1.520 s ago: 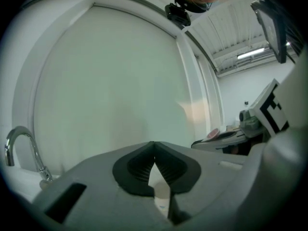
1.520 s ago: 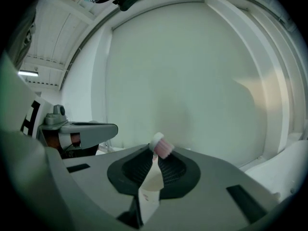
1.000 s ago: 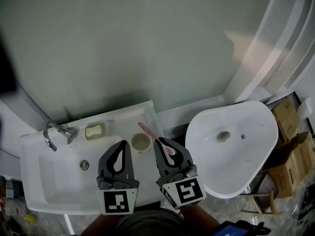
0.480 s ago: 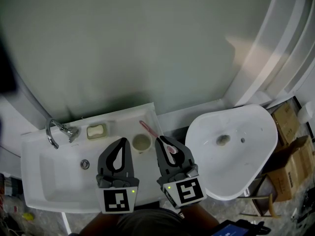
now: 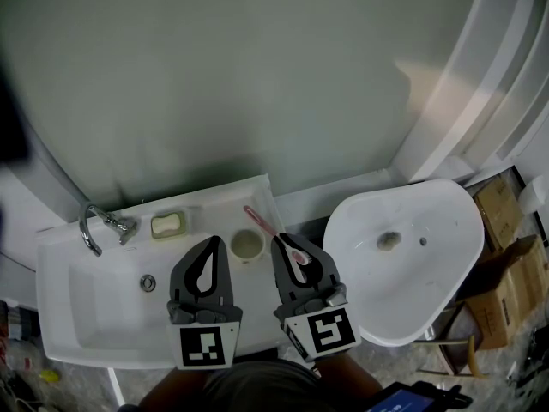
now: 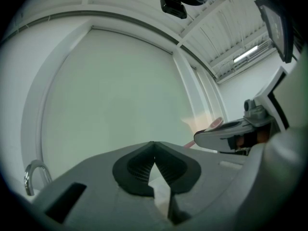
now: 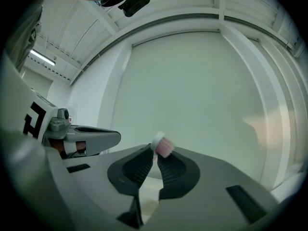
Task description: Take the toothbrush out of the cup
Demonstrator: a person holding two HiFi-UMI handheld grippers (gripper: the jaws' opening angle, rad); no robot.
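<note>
Sink [image 5: 94, 316]: it lies below and to the left of the right gripper [image 7: 153, 151]. If the pinch is slackened, the toothbrush [image 5: 260, 222] is likely to be dropped into the basin.
Right gripper: its jaws are narrowed and clamped on the toothbrush at their very tips. So little pad is engaged that the brush could be levered round or knocked free.
Left gripper [image 6: 153, 143]: its jaws are closed tip to tip and nothing is held. It is carried just beside the right gripper, so the projecting brush could be struck if the two are brought together.
Cup [image 5: 247, 245]: it is set just ahead, between the two grippers' tips and left of the right one's. It could be tipped if the handle is dragged across its rim, and its mouth is judged empty.
Toothbrush: it is pink and slim and is held slanting forward and leftward beyond the right jaw tips, past the cup's right rim. It is judged clear of the cup.
Brush head [image 7: 164, 146]: a white back and pale pink bristles are seen just above the right tips.
</note>
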